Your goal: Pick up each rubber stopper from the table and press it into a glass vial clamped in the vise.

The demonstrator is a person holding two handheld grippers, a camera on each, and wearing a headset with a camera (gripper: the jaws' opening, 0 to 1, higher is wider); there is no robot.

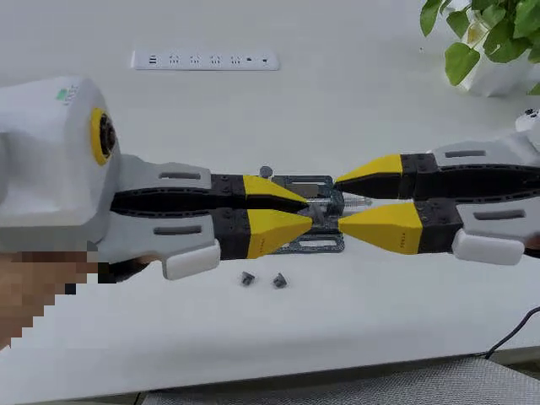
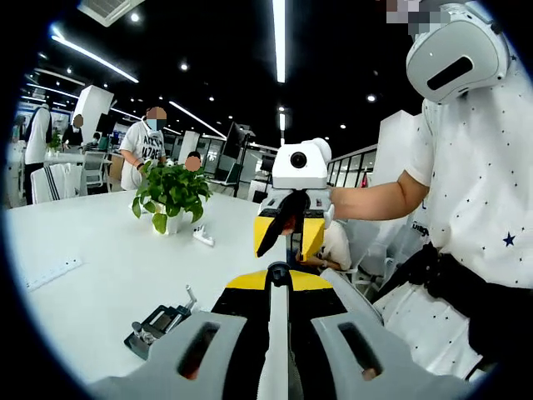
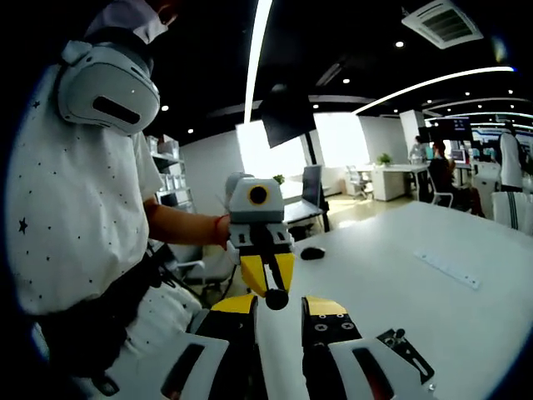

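Left hand-held gripper [image 1: 310, 211]: enters from the left, jaws closed on a small dark rubber stopper [image 3: 276, 298] at their tips, held above the vise [image 1: 325, 245]. Right hand-held gripper [image 1: 338, 202]: enters from the right, jaws apart, tips just beside the left gripper's tips. The vise lies flat on the white counter [image 1: 354, 101]. Two loose stoppers [image 1: 247, 278] [image 1: 279, 280] lie side by side near the vise, on the person's side. The vial cannot be made out beneath the jaw tips. A power strip [image 1: 205, 60] lies well beyond

Open-plan office, long white tables [image 3: 400, 275], linear ceiling lights [image 2: 279, 37], monitors [image 3: 454, 129], ceiling air vent [image 3: 441, 23], potted plant [image 2: 171, 192], power strip [image 1: 205, 60], people standing about [image 2: 146, 150]
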